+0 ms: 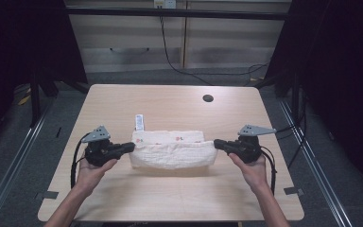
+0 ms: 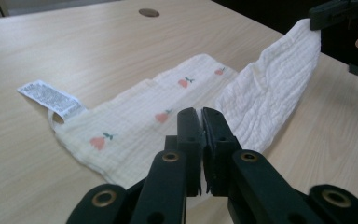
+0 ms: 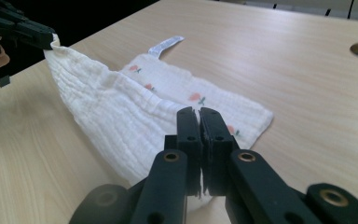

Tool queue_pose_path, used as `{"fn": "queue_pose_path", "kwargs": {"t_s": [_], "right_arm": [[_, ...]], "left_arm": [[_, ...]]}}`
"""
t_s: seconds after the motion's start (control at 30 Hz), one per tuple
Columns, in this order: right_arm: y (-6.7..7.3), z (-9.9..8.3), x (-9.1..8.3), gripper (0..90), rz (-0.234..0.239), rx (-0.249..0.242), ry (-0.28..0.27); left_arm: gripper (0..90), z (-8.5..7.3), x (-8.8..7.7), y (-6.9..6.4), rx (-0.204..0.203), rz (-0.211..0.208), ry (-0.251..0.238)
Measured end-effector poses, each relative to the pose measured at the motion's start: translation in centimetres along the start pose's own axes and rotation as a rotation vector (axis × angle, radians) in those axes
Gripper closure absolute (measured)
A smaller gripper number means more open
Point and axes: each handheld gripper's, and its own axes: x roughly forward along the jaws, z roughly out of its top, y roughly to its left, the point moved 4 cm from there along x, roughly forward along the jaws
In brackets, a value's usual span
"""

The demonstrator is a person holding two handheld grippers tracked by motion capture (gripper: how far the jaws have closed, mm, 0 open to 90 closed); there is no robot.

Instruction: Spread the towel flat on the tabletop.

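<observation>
A white muslin cloth (image 1: 172,153) printed with small red fruit lies folded on the wooden table (image 1: 170,198), with a white care label (image 1: 140,122) sticking out at its far left. My left gripper (image 1: 131,146) is shut on the cloth's near left corner. My right gripper (image 1: 216,144) is shut on the near right corner. The near layer hangs lifted between them, while the far layer rests flat. In the left gripper view the shut jaws (image 2: 200,112) pinch the cloth (image 2: 135,121). The right gripper view has its jaws (image 3: 199,111) closed on the cloth (image 3: 116,116) too.
A round cable hole (image 1: 208,98) sits in the table's far right part. Bare tabletop lies in front of the cloth and behind it. Metal rails run along the floor on both sides, and cables trail behind the table.
</observation>
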Motion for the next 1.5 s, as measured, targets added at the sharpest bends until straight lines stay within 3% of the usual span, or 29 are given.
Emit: {"fn": "queue_pose_path", "kwargs": {"t_s": [0.17, 0.3, 0.4, 0.43, 0.57, 0.83, 1.27, 1.5], "right_arm": [[0.5, -1.3, 0.3, 87.6, 0.015, -0.001, 0.033], [1.0, -1.6, 0.2, 87.5, 0.019, -0.009, 0.040], [1.4, -2.4, 0.1, 87.3, 0.025, -0.010, 0.056], [1.6, -3.1, 0.3, 87.3, 0.029, -0.014, 0.073], [1.9, -4.1, 0.3, 87.1, 0.041, -0.006, 0.099], [2.8, -5.4, 0.0, 85.9, 0.050, -0.025, 0.120], [3.9, -7.6, -0.6, 81.9, 0.061, -0.030, 0.169], [4.5, -8.4, -0.6, 77.1, 0.074, -0.024, 0.192]], "left_arm": [[86.8, -0.9, -0.4, -0.5, 0.012, -0.007, 0.002], [86.7, -1.8, -0.5, -0.6, -0.009, -0.017, 0.006], [86.7, -2.9, -0.3, -0.7, -0.001, -0.001, 0.026], [86.7, -3.5, -0.5, -0.8, 0.023, 0.013, 0.047], [86.6, -4.9, -1.0, -0.8, 0.011, 0.003, 0.071], [86.5, -6.5, -0.4, -1.5, 0.034, -0.013, 0.122], [85.9, -8.2, -0.1, -2.6, 0.054, -0.032, 0.202], [80.9, -8.2, -0.6, -2.8, 0.049, -0.048, 0.188]]}}
